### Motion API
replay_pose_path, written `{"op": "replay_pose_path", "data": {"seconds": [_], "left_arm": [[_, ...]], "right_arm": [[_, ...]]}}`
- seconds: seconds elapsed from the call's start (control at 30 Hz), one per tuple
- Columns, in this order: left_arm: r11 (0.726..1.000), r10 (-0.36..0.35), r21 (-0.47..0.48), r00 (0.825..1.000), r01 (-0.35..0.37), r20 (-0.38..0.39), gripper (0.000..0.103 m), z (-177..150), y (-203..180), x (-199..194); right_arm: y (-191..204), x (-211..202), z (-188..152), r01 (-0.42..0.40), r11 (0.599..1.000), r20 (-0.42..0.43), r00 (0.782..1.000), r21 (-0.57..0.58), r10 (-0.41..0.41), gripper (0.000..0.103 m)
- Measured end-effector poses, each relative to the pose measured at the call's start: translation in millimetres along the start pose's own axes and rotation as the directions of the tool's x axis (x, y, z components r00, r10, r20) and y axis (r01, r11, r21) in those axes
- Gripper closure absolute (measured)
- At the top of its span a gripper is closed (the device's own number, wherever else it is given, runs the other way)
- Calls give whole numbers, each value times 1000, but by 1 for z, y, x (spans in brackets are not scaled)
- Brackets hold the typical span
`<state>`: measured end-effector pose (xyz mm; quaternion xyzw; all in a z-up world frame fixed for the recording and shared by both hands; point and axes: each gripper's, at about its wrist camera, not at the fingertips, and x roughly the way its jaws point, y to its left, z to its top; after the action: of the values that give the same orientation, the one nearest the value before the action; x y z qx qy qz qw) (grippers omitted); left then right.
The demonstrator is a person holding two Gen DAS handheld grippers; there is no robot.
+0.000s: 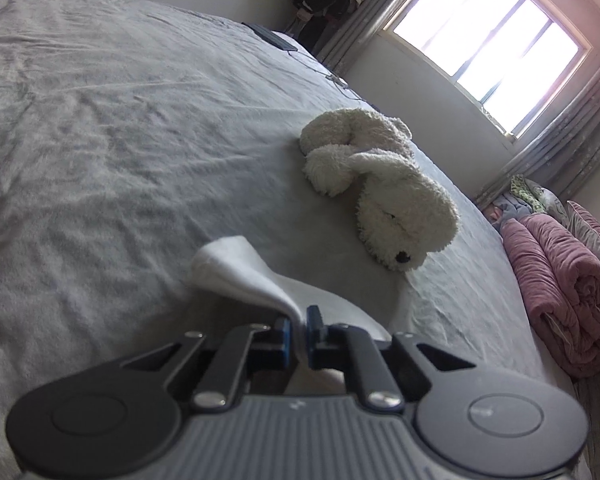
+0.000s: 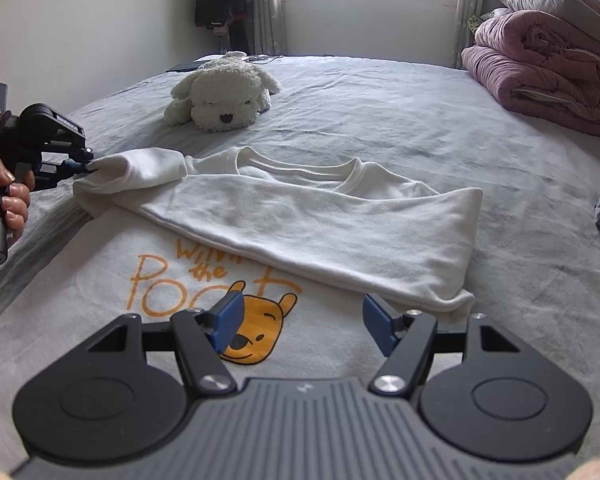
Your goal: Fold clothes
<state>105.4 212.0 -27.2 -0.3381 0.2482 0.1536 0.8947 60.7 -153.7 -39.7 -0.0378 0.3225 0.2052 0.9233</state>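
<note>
Tongs in my left hand [image 1: 300, 326] are pinched tight on the cuff of the white sweatshirt [image 2: 300, 216], which lies spread on the grey bed [image 2: 380, 120] with one sleeve folded across. My right tongs [image 2: 302, 326] hang wide apart over its printed front, gripping nothing.

White Pooh-print sweatshirt [image 2: 300, 216], sleeve folded across, flat on bed
</note>
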Motion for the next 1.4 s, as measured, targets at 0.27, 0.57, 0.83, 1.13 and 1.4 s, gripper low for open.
{"op": "replay_pose_path", "data": {"seconds": [0.27, 0.57, 0.83, 1.13, 1.4], "left_arm": [[984, -144, 121, 985, 132, 94, 98, -2, -33, -32], [941, -261, 235, 964, 242, 51, 98, -22, -65, -45], [877, -356, 318, 932, 360, -70, 98, -53, -87, -44], [780, -383, 425, 887, 460, -258, 98, -96, -104, -33], [693, -344, 501, 849, 518, -401, 98, -133, -110, -22]], "right_arm": [[-1, -4, 3, -1, 1000, 17, 1000, 1, 1, 34], [0, -7, 5, -5, 1000, 29, 1000, 4, 5, 34], [-2, -8, 7, -23, 999, 31, 999, 36, 22, 34], [-16, -9, 10, -65, 988, 33, 998, 143, 61, 34], [-26, -13, 14, -92, 972, 45, 995, 217, 84, 33]]}}
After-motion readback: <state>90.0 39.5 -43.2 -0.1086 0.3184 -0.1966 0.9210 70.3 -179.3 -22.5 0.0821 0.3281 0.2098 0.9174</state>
